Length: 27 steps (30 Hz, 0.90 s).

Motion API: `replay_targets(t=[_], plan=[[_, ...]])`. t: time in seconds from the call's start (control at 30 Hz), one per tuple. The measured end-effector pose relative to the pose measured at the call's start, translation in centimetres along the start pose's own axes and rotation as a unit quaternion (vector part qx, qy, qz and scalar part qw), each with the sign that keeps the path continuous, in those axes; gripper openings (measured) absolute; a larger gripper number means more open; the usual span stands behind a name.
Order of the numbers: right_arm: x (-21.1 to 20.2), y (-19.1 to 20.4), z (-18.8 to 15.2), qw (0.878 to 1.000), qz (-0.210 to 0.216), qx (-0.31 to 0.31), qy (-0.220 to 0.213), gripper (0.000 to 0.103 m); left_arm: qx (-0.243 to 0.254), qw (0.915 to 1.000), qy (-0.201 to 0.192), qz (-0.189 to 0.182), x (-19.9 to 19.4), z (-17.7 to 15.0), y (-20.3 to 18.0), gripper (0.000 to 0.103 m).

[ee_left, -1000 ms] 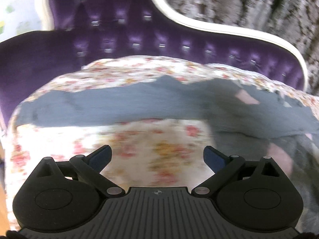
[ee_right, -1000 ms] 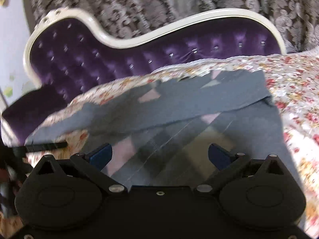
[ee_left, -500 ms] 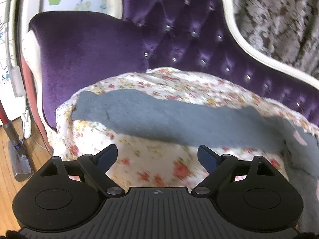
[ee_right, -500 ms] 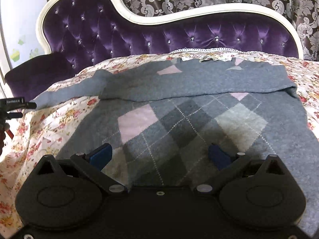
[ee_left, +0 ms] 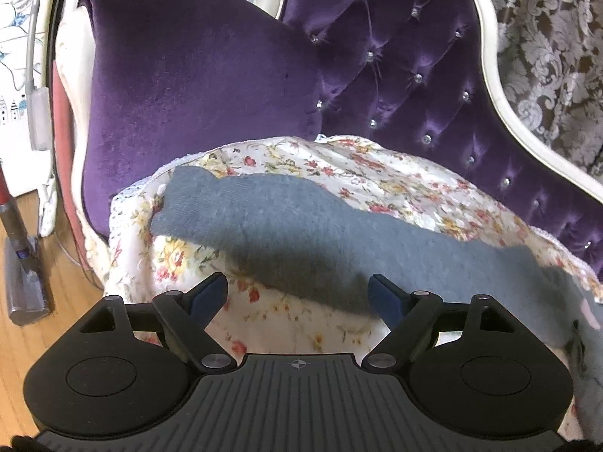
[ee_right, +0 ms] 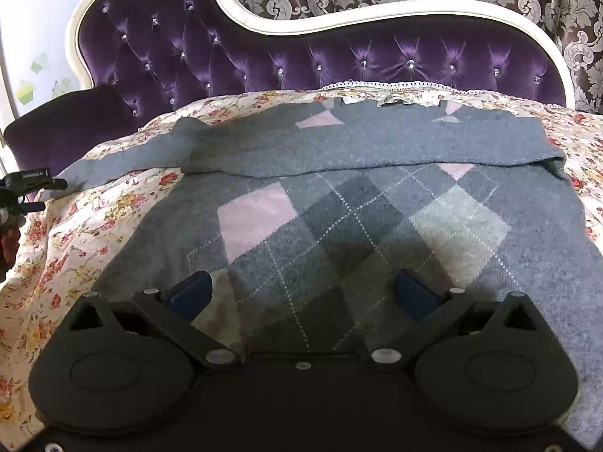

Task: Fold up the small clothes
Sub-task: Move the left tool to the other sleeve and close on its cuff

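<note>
- A grey diamond-patterned sweater (ee_right: 339,203) is laid flat on the flowered cover (ee_right: 75,233) of a purple sofa (ee_right: 264,56), body at the middle of the seat.
- One sleeve has already been folded across the chest (ee_right: 377,147); the other sleeve (ee_left: 301,226) is stretched out toward the seat's armrest end.
- The left gripper (ee_left: 297,297) is held over the near edge of that stretched sleeve. Its jaws are closing, nothing is pinched yet, and the pads are not pressing on the cloth.
- The right gripper (ee_right: 301,293) is held above the sweater's lower body, jaws spread wide and empty.
- Step judged in hand: taking up the stretched sleeve for the second fold.
- Next move, as judged: the sleeve is to be pinched, preferably nearer its cuff (ee_left: 181,196), then carried across the chest without dragging the body or the cover.
</note>
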State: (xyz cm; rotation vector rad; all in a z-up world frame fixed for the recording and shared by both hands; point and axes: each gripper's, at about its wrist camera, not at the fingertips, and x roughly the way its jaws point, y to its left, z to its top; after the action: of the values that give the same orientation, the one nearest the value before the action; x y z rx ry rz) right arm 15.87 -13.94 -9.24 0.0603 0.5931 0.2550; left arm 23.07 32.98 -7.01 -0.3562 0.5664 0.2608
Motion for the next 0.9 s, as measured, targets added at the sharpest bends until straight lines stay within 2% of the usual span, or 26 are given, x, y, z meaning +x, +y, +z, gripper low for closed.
replay_targets(t=[0.2,0.37,0.4,0.47,0.53,0.6,0.7,0.9], plan=[[0.0,0.1,-0.1,1.000,-0.002,-0.003,0.000,0.103,-0.003,0.9999,0.007,-0.008,1.5,0.8,0.0,0.081],[0.1,0.1,-0.1,1.000,-0.005,-0.007,0.002,0.103,-0.003,1.0000,-0.007,-0.002,2.3,1.6,-0.1,0.081],[0.1,0.1,-0.1,1.000,-0.005,-0.007,0.002,0.103,-0.009,0.9999,-0.009,-0.003,2.4,1.8,-0.1,0.077],[0.1,0.1,-0.1,1.000,-0.005,-0.007,0.002,0.103,-0.021,0.9997,-0.015,0.002,2.6,2.0,0.1,0.062],[0.1,0.1,-0.1,1.000,-0.005,-0.007,0.001,0.103,-0.031,0.9994,-0.016,0.006,2.7,2.3,0.4,0.025],[0.1,0.2,-0.1,1.000,-0.005,-0.007,0.001,0.103,-0.043,0.9990,-0.007,0.001,3.0,2.7,0.7,0.010],[0.1,0.2,-0.1,1.000,-0.005,-0.007,0.001,0.103,-0.052,0.9985,-0.015,0.000,2.2,3.3,0.7,0.009],[0.0,-0.1,-0.2,1.000,0.001,0.000,-0.003,0.103,0.004,0.9983,-0.052,-0.026,-1.6,5.6,-2.8,0.009]])
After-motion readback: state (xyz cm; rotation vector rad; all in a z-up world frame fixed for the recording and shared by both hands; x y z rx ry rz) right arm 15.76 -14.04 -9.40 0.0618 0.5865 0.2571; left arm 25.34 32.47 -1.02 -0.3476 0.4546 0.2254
